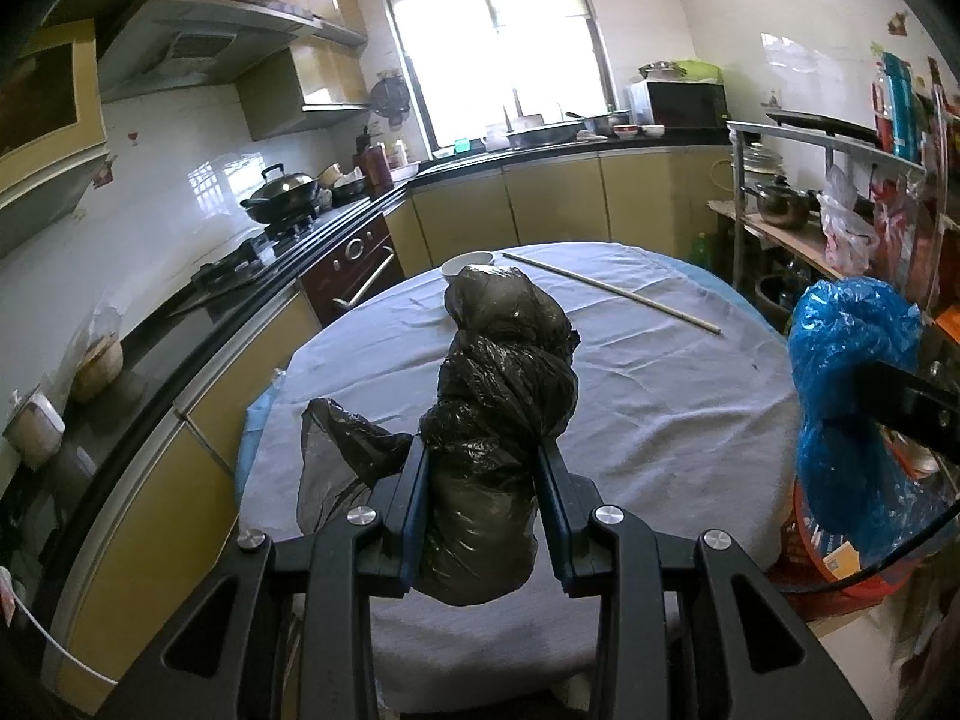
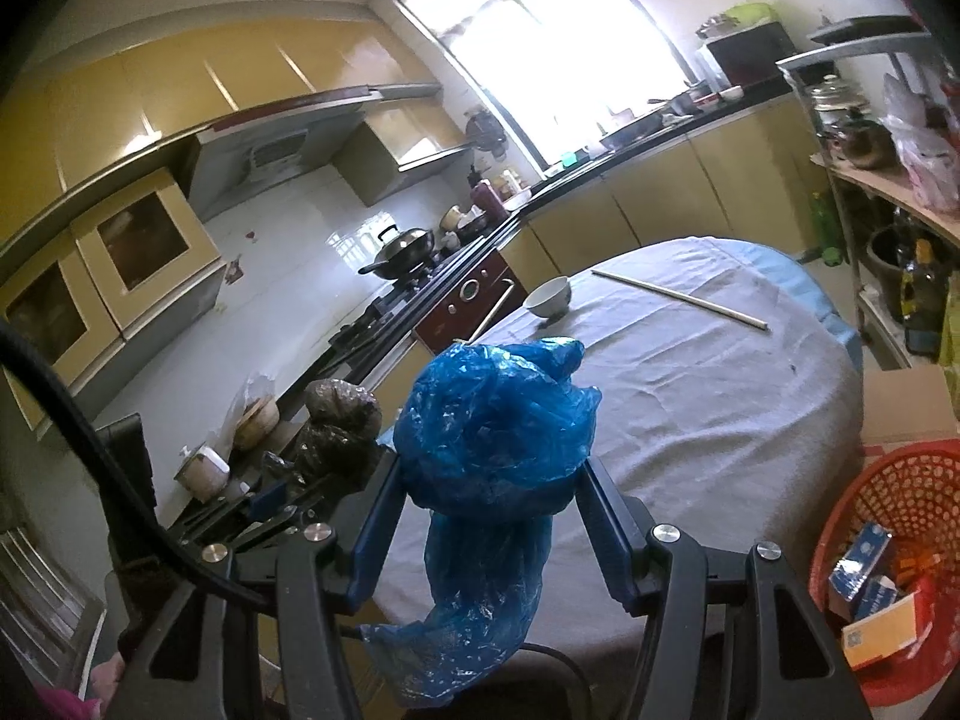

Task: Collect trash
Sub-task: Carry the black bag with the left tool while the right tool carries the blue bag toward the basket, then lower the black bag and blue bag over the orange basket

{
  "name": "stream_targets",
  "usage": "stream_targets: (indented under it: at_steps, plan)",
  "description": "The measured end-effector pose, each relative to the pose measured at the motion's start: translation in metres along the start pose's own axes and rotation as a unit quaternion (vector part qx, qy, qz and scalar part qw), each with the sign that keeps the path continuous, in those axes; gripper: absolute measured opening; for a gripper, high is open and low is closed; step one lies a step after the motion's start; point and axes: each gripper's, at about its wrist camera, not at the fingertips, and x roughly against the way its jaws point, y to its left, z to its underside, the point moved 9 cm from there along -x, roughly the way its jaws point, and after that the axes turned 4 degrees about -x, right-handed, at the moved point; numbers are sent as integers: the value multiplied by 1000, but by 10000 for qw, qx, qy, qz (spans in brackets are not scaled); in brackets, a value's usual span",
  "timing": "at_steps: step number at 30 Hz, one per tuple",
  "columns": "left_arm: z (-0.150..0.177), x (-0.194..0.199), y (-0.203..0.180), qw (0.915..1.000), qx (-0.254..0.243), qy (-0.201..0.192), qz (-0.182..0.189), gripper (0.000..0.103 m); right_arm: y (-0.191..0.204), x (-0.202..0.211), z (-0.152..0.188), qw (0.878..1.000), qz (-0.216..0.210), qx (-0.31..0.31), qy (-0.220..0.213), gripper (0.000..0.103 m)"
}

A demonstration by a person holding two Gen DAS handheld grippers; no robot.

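Black bag [image 1: 498, 396] fills my left tongs [image 1: 483, 456]; blue bag [image 2: 498, 420] fills my right tongs [image 2: 489, 474]. Lower right, red basket [image 2: 918, 492] holds cartons [image 2: 864, 564].

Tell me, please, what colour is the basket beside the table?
Red-orange mesh basket, shown best in the right wrist view.

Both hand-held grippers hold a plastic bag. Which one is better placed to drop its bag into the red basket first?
Probably the right hand-held gripper. Its blue bag hangs near the red basket, at that side of the table. The left hand-held gripper, holding the black bag, is farther away.
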Motion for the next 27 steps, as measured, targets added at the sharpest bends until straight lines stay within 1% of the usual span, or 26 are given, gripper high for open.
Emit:
stream_targets:
  at_steps: [11,21,27]
  plan:
    - [-18,-6,-52,9994,-283,6,221,36,-53,33,-6,9989,196,-405,-128,62]
    - [-30,-9,-110,9962,-738,14,467,36,-104,72,-21,9943,418,-838,-513,62]
    - [-34,-7,-132,9935,-991,-38,552,36,-129,96,-30,9899,552,-1053,-773,62]
